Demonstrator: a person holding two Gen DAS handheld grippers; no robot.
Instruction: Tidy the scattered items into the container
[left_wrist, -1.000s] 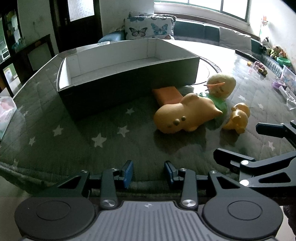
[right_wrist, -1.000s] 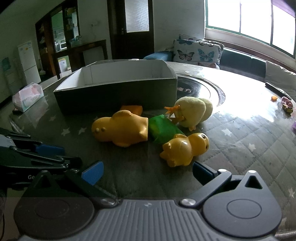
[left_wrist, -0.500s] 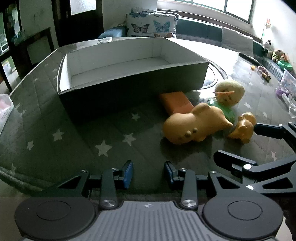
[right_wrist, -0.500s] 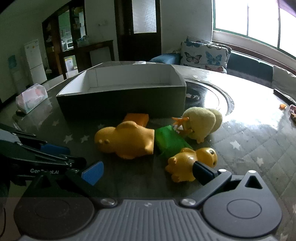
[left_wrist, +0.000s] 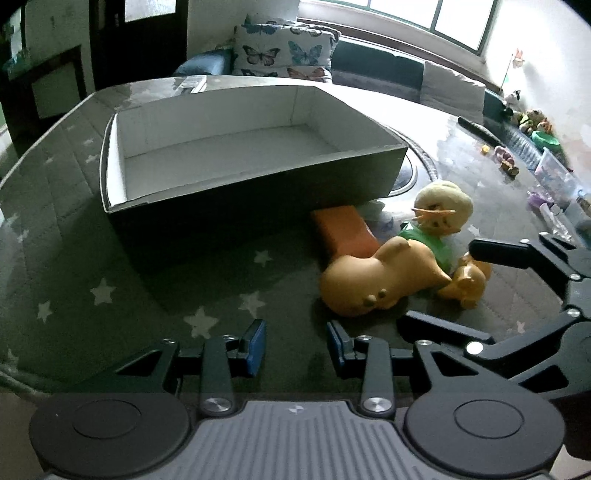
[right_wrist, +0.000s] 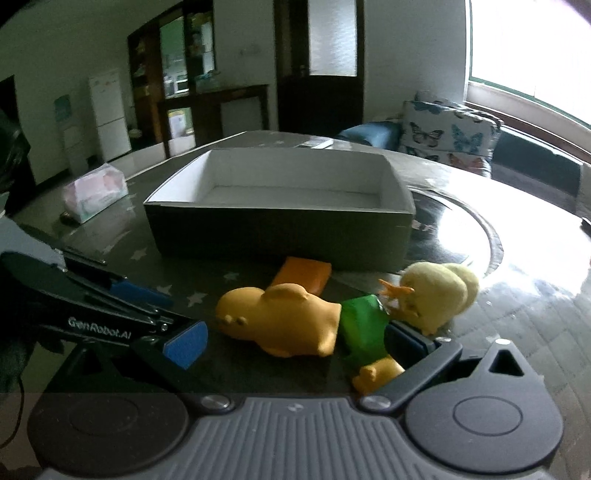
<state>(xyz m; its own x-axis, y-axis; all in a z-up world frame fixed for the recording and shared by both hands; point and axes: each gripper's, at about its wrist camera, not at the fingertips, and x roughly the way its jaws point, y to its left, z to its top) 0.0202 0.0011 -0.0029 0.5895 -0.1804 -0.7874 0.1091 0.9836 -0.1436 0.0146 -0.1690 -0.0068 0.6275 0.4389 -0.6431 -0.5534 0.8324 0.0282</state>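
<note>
Star-patterned worktop (left_wrist: 103, 295) is carrying an empty box (left_wrist: 236, 155) at its centre. Left gripper (left_wrist: 295, 341) is hovering, jaws apart, at the near edge. Rightward, toys are lying clustered: orange block (left_wrist: 343, 229), large yellow animal (left_wrist: 376, 280), green piece (right_wrist: 360, 325), plush chick (right_wrist: 432, 295). Right gripper (right_wrist: 295, 338) is straddling them, jaws wide.

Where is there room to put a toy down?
The box is bare inside. The starry cloth between the box and the left tool is free too. It is crowded right of there: orange block, big duck, green toy, fluffy chick and small duck huddle by the right tool.
</note>
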